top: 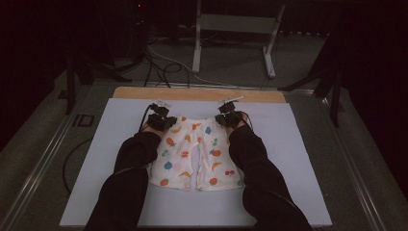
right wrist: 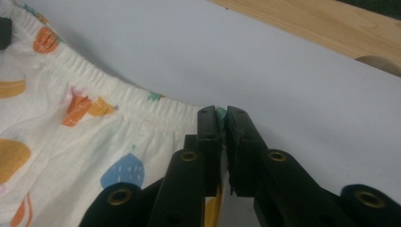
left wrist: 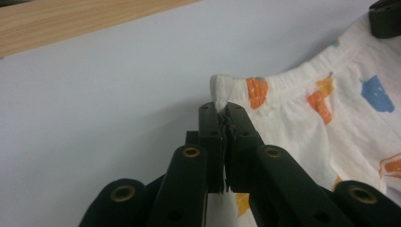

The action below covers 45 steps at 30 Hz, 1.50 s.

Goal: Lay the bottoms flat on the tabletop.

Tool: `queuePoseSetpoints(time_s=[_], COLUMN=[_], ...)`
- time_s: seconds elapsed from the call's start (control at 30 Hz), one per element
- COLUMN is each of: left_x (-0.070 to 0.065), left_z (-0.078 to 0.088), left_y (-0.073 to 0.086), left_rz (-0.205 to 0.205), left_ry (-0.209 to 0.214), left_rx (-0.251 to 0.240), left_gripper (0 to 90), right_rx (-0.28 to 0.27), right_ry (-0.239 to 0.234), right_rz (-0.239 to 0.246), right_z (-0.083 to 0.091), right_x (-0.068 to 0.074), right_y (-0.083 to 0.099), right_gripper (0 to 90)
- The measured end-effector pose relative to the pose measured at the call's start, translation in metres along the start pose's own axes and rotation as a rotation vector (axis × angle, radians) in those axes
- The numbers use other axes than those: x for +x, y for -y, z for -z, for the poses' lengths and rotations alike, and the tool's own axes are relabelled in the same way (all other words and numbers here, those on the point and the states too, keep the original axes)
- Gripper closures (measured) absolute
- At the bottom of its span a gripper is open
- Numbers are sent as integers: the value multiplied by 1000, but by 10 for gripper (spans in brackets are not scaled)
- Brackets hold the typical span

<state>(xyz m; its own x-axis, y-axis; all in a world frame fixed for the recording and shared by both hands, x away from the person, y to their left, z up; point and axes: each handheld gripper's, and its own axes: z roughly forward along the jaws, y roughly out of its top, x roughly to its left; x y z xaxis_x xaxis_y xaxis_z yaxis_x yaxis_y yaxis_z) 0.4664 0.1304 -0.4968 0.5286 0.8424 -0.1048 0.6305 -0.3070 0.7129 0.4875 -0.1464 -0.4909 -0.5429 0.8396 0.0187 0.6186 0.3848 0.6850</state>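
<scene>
Evidently each hand-held gripper, left [left wrist: 222,112] and right [right wrist: 221,115], pinches a waistband corner of the shorts [top: 195,154], so the cloth spreads evenly.

A pale sheet [top: 298,159] covers my worktop [top: 202,94], whose wooden far edge shows; beyond, cables [top: 161,65] trail by a metal frame [top: 235,29].

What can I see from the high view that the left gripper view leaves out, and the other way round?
High view alone: the whole pair of shorts spread on the white board, both sleeved forearms, and the right gripper at the waistband's far right corner. Left gripper view alone: up close, the left gripper fingers pinch the waistband corner tight. Shared: fruit-printed fabric, white board, wooden strip beyond it.
</scene>
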Motion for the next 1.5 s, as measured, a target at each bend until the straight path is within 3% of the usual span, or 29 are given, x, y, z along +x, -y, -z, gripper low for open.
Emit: queuePoseSetpoints(time_s=[0.2, 0.23, 0.27, 0.3, 0.33, 0.37, 0.4, 0.43, 0.47, 0.5, 0.53, 0.67, 0.7, 0.73, 0.77, 0.9, 1.03, 1.1, 1.17, 1.23, 1.27, 1.37, 1.5], left_x=[1, 0, 0, 0, 0, 1, 1, 0, 0, 1, 1, -2, -4, -4, -5, -8, -10, -11, -10, -10, -10, -9, -9], left_z=[-4, -7, -7, -7, -7, -7, -7, -4, -4, -1, 1, 7, 11, 11, 16, 22, 33, 35, 41, 41, 44, 50, 57], left_y=[-1, -1, -1, -1, -1, -2, -2, -3, -3, -4, -4, -6, -8, -8, -8, -7, -5, -4, 0, 0, 4, 9, 13], left_rz=[11, -6, -6, -3, -3, 19, 19, 17, 17, 30, 24, 23, 19, 19, 21, -4, -31, -44, -56, -56, -73, -92, -86], left_ry=[4, -13, -13, -33, -33, -24, -24, -33, -33, 3, 18, 47, 74, 74, 107, 126, 182, 172, 190, 190, 207, 236, 237], left_rx=[5, 17, 17, 14, 14, 34, 34, 40, 40, 39, 27, 18, 23, 23, 15, 10, -3, -15, -28, -28, -20, -16, -17], left_gripper=[874, 864, 824, 705, 568, 478, 386, 332, 296, 244, 185, 128, 44, 18, 3, 2, 1, 1, 1, 1, 0, 0, 0], right_rx=[18, 24, 25, 18, 18, 12, 12, 2, 2, 3, 7, -7, -6, -5, -5, -17, -37, -37, -36, -37, -30, -35, -50], right_ry=[10, 15, 16, 9, 9, 20, 20, 18, 18, 15, 12, -2, -16, -25, -36, -45, -70, -95, -95, -85, -114, -130, -156], right_rz=[-2, 0, -2, -9, -9, -20, -20, -35, -35, -45, -49, -62, -58, -46, -36, -15, -1, 27, 55, 55, 56, 71, 70], right_z=[-4, -6, -7, -7, -7, -7, -7, -4, -4, -2, -1, 5, 8, 10, 12, 19, 26, 29, 32, 34, 36, 39, 42], right_x=[-2, -3, -3, -3, -3, -3, -3, -3, -3, -4, -4, -6, -5, -5, -3, 1, 5, 7, 11, 12, 12, 15, 18], right_y=[-1, -2, -2, -2, -2, -3, -3, -4, -4, -4, -4, -4, -4, -4, -4, -3, -1, 0, 1, 2, 4, 6, 10], right_gripper=[849, 810, 715, 612, 612, 481, 481, 424, 424, 361, 366, 294, 193, 145, 99, 92, 91, 93, 93, 93, 91, 91, 91])
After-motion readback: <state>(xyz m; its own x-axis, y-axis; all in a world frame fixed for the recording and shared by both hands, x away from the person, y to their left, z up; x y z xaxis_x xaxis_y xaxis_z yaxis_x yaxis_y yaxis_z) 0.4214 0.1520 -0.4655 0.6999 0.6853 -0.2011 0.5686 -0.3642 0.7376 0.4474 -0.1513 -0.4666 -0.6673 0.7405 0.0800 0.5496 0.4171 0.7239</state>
